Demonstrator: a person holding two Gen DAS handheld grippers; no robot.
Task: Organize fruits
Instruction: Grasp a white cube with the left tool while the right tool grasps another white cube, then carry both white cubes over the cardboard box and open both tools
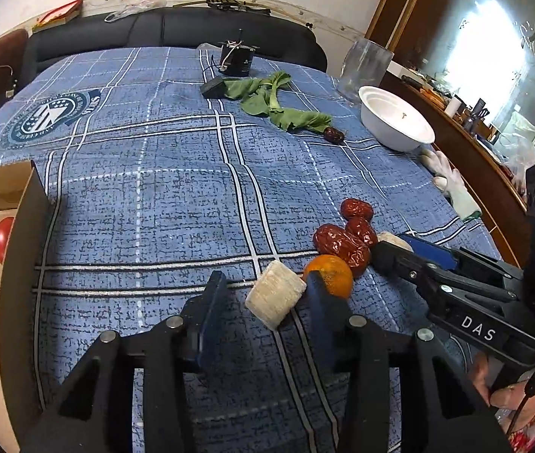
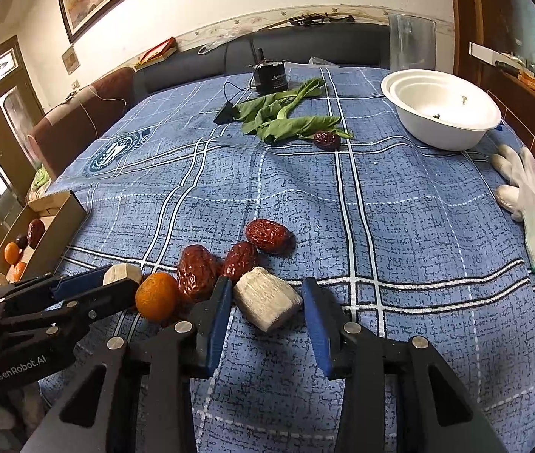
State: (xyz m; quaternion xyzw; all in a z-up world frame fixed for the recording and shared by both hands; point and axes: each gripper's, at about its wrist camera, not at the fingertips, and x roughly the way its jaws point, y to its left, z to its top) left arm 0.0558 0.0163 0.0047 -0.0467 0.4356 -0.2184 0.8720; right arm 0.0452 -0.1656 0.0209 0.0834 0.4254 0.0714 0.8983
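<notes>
While each tool straddles a pale cylindrical chunk on the blue plaid table point(image 2: 399, 204), the left tool point(image 1: 263, 294) and right tool point(image 2: 265, 298) stand narrowed, pads not clearly pressing. Beyond lie an orange point(image 2: 156, 295), three red dates point(image 2: 267, 236), greens point(image 2: 286, 120) and a white bowl point(image 2: 441, 107).

Both tools point(image 1: 263, 298) point(image 2: 265, 302) part-open, angled down
</notes>
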